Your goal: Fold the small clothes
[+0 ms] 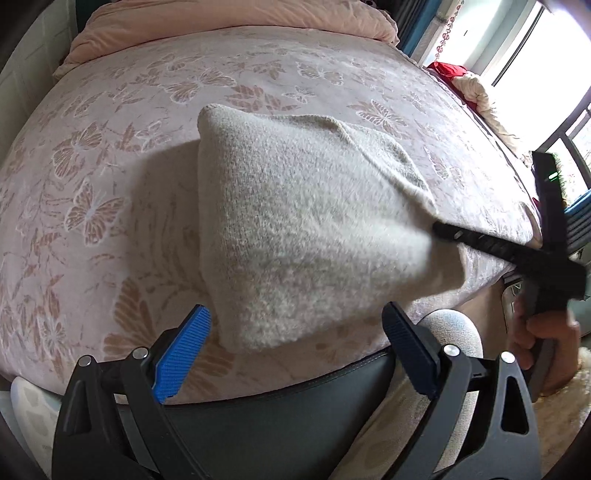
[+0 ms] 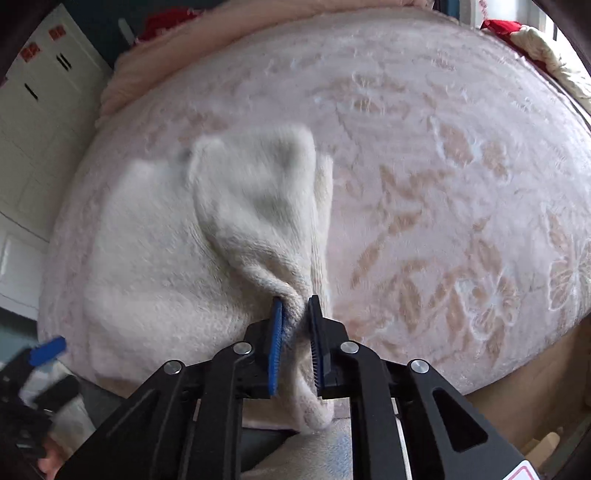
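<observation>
Right tool pinching sweater edge.

Home bedroom — bed with butterfly-print cover, pink quilt, window.

Bed (butterfly cover) bears cream knit.

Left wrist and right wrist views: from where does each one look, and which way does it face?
Left wrist: sits behind the open left gripper, facing across the bed at the cream knit garment; the right gripper and the person's hand show at right.
Right wrist: sits behind the right gripper, shut on a fold of the cream knit garment, facing up the bed; the left gripper shows blurred at lower left.
Shared: the garment, the bed, the red cloth by the window.
</observation>
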The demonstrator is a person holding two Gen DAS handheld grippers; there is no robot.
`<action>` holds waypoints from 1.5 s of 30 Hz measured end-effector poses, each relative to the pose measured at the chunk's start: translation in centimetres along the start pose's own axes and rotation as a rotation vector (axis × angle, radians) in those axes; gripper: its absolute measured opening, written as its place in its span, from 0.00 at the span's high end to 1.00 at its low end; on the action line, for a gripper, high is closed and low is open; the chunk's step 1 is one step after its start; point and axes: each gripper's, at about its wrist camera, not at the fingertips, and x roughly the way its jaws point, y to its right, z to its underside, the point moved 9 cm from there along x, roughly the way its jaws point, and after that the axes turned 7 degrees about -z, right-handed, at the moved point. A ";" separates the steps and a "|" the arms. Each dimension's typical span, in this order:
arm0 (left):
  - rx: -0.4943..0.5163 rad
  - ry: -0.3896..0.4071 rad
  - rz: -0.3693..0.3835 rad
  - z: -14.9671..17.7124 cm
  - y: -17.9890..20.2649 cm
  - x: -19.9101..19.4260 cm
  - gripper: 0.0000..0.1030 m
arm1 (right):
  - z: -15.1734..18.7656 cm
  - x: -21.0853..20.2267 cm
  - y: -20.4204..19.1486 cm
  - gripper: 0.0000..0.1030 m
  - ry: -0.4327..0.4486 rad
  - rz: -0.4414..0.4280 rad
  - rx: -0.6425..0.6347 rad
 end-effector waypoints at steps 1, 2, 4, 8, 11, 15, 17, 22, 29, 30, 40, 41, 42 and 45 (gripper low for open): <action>0.012 0.002 -0.002 -0.2 0.3 0.2 0.11 | 0.2 0.2 0.1 0.83 0.014 -0.009 0.006; 0.021 -0.001 -0.005 -0.5 0.6 0.5 0.11 | -0.1 -0.5 -0.1 0.83 0.034 -0.025 0.014; 0.013 -0.013 -0.005 -0.8 0.6 1.1 0.11 | -1.2 -2.5 -0.8 0.83 0.084 -0.043 0.030; -0.018 -0.037 0.000 -1.3 0.4 2.2 0.11 | -3.5 -5.9 -3.2 0.77 0.177 -0.047 -0.031; -0.021 -0.047 -0.013 -1.5 0.6 2.8 0.11 | -3.7 -4.3 -4.1 0.82 0.150 -0.067 -0.051; -0.014 -0.055 -0.038 -1.6 0.6 3.2 0.11 | -2.1 1.7 -1.7 0.95 0.014 0.034 -0.029; -0.010 -0.061 -0.046 -1.5 0.4 3.4 0.11 | -2.7 0.1 -2.4 0.95 0.063 0.032 -0.007; -0.025 -0.083 -0.051 -1.1 0.1 4.3 0.11 | -3.4 -0.7 -4.0 0.95 0.077 0.054 -0.058; -0.033 -0.082 -0.045 -1.2 -0.2 4.2 0.11 | -3.9 -1.6 -2.8 0.60 0.093 0.067 -0.024; -0.047 -0.088 -0.032 -1.3 -0.3 4.4 0.11 | -4.2 -2.1 -2.6 0.37 0.111 0.079 -0.025; -0.373 -0.207 0.219 -2.6 -4.3 8.5 0.05 | -1.5 3.6 0.3 0.20 -0.022 -0.185 0.160; -0.371 -0.213 0.212 -2.6 -4.4 8.9 0.05 | -1.5 3.9 0.3 0.14 -0.017 -0.210 0.180; -0.364 -0.213 0.207 -2.6 -4.4 9.2 0.05 | -1.7 4.2 0.2 0.07 -0.009 -0.230 0.192; -0.361 -0.208 0.170 -2.7 -4.1 9.5 0.05 | -2.0 4.7 -0.1 0.05 0.000 -0.243 0.201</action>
